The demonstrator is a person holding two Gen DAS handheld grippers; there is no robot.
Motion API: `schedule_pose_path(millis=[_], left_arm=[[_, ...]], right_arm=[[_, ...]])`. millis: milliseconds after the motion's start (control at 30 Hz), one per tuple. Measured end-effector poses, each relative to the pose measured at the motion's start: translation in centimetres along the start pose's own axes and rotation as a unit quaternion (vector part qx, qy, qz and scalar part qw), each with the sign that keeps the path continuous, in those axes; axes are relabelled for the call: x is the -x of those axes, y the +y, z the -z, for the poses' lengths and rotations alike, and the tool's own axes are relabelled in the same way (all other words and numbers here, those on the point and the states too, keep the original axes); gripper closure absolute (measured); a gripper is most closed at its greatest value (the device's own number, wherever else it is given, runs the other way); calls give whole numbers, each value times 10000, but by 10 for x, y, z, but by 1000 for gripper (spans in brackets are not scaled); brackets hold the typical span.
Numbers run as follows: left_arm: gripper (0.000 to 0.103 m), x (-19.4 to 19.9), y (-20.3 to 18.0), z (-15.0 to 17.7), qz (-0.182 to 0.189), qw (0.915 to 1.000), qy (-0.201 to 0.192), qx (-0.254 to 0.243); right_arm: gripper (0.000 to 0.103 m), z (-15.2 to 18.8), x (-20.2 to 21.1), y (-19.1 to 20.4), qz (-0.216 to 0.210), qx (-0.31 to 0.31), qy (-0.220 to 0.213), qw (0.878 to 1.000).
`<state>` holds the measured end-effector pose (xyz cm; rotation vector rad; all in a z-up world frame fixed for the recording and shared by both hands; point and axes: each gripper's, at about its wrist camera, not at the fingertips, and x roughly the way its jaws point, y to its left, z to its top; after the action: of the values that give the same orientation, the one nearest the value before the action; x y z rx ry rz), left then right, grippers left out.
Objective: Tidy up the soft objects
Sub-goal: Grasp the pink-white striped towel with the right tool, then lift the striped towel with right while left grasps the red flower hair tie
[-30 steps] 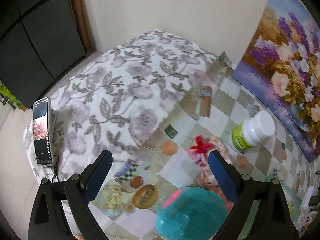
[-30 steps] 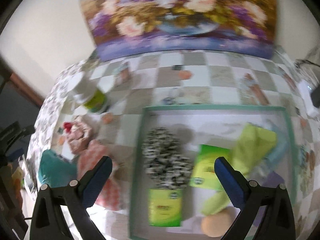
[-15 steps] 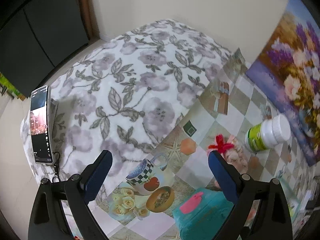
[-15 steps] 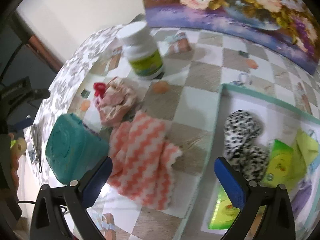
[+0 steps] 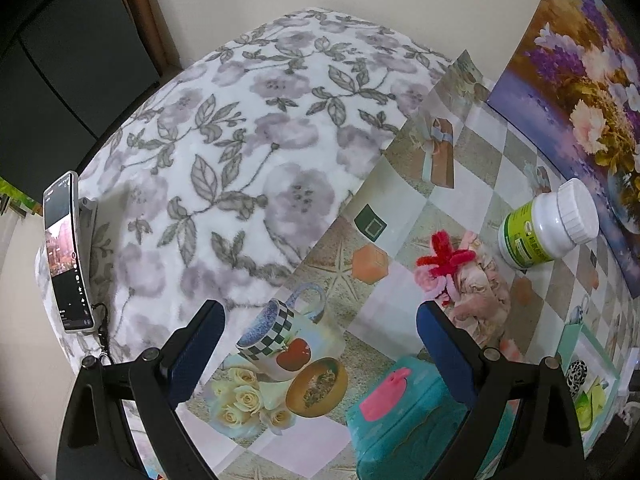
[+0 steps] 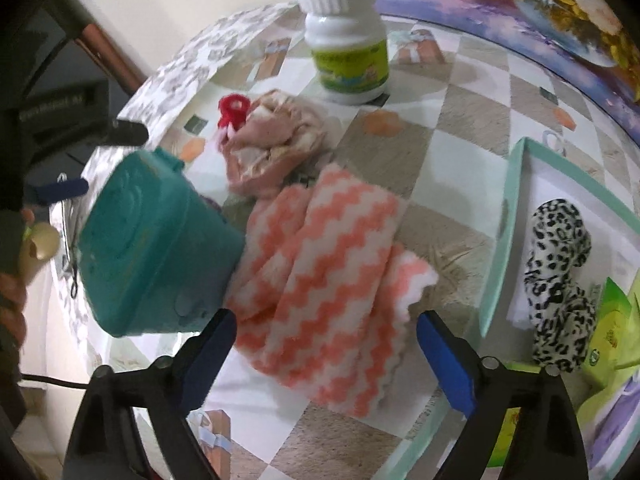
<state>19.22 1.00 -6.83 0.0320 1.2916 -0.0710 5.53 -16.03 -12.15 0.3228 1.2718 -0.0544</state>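
Note:
An orange-and-white zigzag cloth [image 6: 320, 264] lies crumpled on the checked tablecloth, just in front of my open, empty right gripper [image 6: 324, 340]. Behind it lies a pink crumpled cloth [image 6: 272, 136] with a red pipe-cleaner flower [image 6: 234, 110]; both also show in the left wrist view, cloth [image 5: 476, 296] and flower [image 5: 444, 258]. A green-rimmed tray [image 6: 500, 236] at the right holds a leopard-print cloth [image 6: 560, 280] and green packets [image 6: 608, 340]. My left gripper [image 5: 316, 344] is open and empty above the table's left part.
A teal plastic box [image 6: 156, 248] stands left of the zigzag cloth, also low in the left wrist view [image 5: 404, 412]. A white bottle with a green label [image 6: 346, 36] stands at the back. A floral blanket [image 5: 224, 148] and a phone [image 5: 66, 252] lie left.
My right gripper has swung left from above the tray to the zigzag cloth and come lower. My left gripper has drifted left and back, away from the teal box.

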Motion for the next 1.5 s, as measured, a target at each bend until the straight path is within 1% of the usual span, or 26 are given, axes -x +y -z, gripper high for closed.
schedule_pose_path(millis=[67,100,133,167,233,267,433,467,533,633,700,933,1033,1167,1267,1433,1500], left_arm=[[6,0,-1,0,9,10000,-6,-22],[6,0,-2,0,8,10000,-3,-35],[6,0,-3,0,8,10000,2,-55],[6,0,-4,0,11,10000,8,-80],[6,0,-6,1,12,9999,14,-138],[6,0,-7,1,11,9999,13,-165],[6,1,-12,2,22,9996,-10,-266],[6,2,-12,2,23,9996,-10,-282],[6,2,-14,2,34,9995,-10,-302],[6,3,-15,2,55,9995,-14,-311],[6,4,-15,2,75,9995,-17,-316],[6,5,-17,2,234,9992,31,-314],[6,4,-18,2,299,9990,96,-332],[6,4,-21,3,333,9987,114,-372],[6,3,-27,4,319,9980,116,-525],[7,-4,-31,-1,311,9970,147,-697],[8,-6,-32,-6,383,9963,175,-751]], right_arm=[[18,2,-3,2,76,125,0,9999],[23,2,-2,2,121,190,-5,9997],[31,2,-2,2,135,207,-18,9997],[35,2,0,0,122,187,-48,9997],[51,2,1,-3,124,142,-75,9998],[54,2,2,-6,141,130,-81,9998],[76,1,10,-15,111,65,-201,9997],[78,2,13,-16,92,58,-236,9997],[85,1,18,-18,54,43,-317,9995],[88,-3,26,-19,5,18,-395,9992],[88,-3,34,-22,-18,-2,-484,9988],[89,-11,67,-22,-166,-137,-973,9950],[89,-13,81,-22,-163,-175,-1204,9924],[89,-15,96,-22,-137,-201,-1410,9897],[89,-15,102,-22,-102,-226,-1486,9886],[88,-15,98,-24,-173,-273,-1454,9888],[88,-15,96,-26,-182,-299,-1434,9890]])
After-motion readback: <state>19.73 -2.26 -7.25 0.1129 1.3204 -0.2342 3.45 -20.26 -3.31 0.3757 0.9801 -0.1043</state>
